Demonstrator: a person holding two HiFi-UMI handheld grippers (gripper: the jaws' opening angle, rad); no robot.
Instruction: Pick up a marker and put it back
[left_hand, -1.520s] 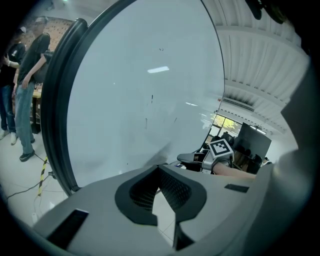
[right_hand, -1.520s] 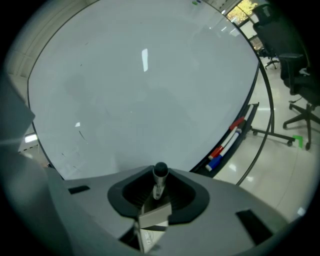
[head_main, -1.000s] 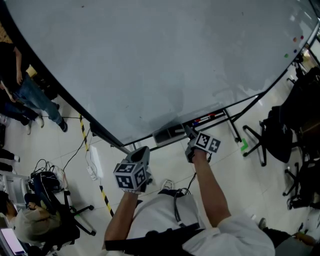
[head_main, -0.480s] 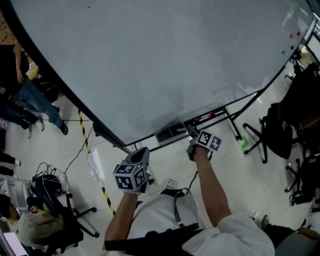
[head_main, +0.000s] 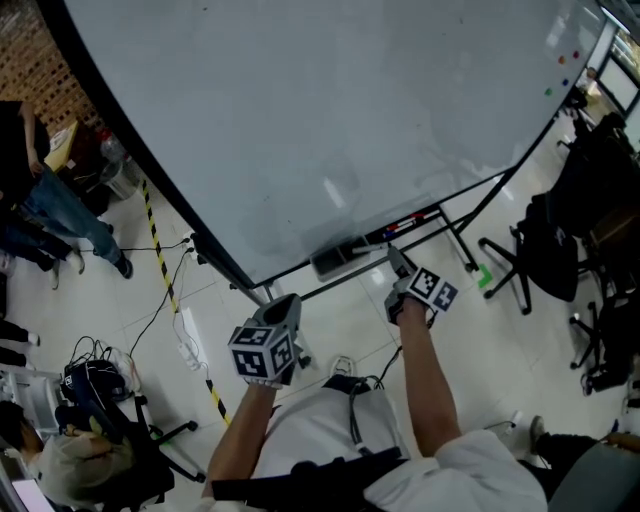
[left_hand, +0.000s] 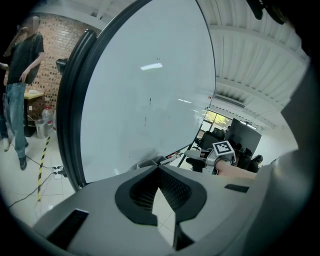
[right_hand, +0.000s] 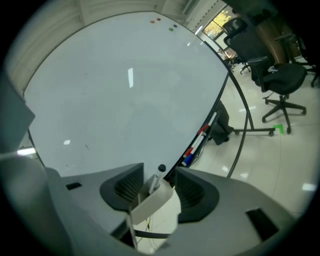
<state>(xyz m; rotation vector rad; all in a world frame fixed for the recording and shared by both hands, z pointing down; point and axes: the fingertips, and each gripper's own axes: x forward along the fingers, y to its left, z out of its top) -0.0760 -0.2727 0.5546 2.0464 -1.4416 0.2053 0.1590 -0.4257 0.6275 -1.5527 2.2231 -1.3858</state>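
Your right gripper (right_hand: 159, 170) has its jaws spread wide. They have just been opening, and the pads touch nothing. Between them, clear of both pads, one black-capped marker (right_hand: 156, 181) stands tilted in a grey holder (right_hand: 152, 202) at the foot of the whiteboard (right_hand: 125, 100). At 1 o'clock from those jaws, more markers (right_hand: 199, 137) lie end to end along the board's ledge, red and blue caps showing; how many there are, I cannot tell. Up at 12 o'clock, three small dots (right_hand: 159, 20) sit on the board — two red, one green. Your left gripper (left_hand: 159, 169) is closed on nothing and points at the board. At its 2 o'clock is the right gripper's cube (left_hand: 223, 148), printed with black-and-white squares.
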